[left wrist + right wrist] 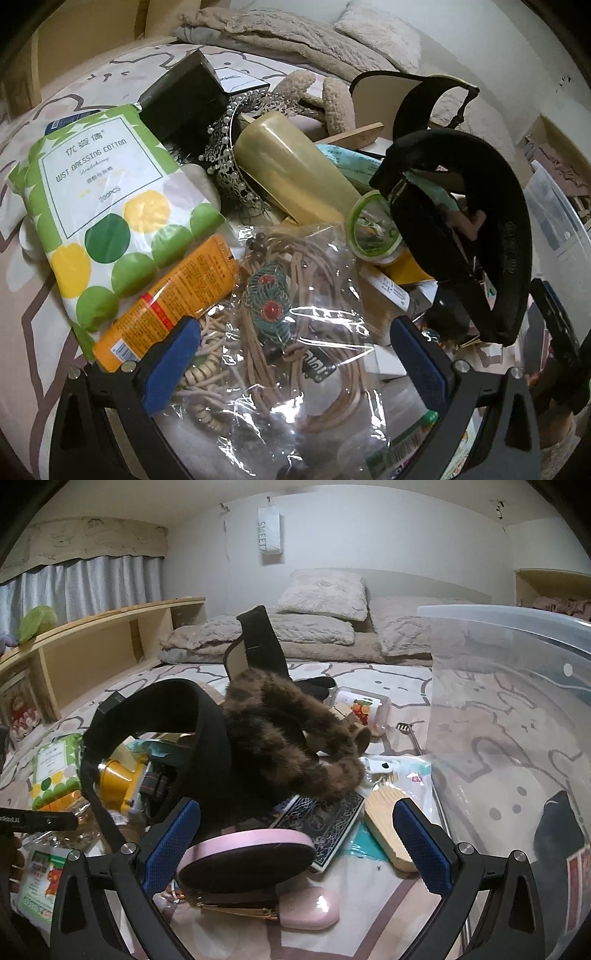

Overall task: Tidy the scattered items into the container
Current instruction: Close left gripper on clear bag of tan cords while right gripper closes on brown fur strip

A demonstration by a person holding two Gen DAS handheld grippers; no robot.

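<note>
Clutter still covers the bed (388,672) — the clear bin (517,709), right of the right gripper (295,843), looks nearly empty. Both grippers gape empty; the left gripper (291,363) hovers over a bagged necklace (280,302).

Right gripper (295,845): jaws spread wide, holding nothing, poised over a pink case (247,864) on the bed (369,915). Beyond it, a leopard-print furry band (280,734) rests against a black strap (177,709) atop the clutter. A wooden brush (388,827) lies beside a patterned card box (325,827). Clear container (517,709) stands to the right.
</note>
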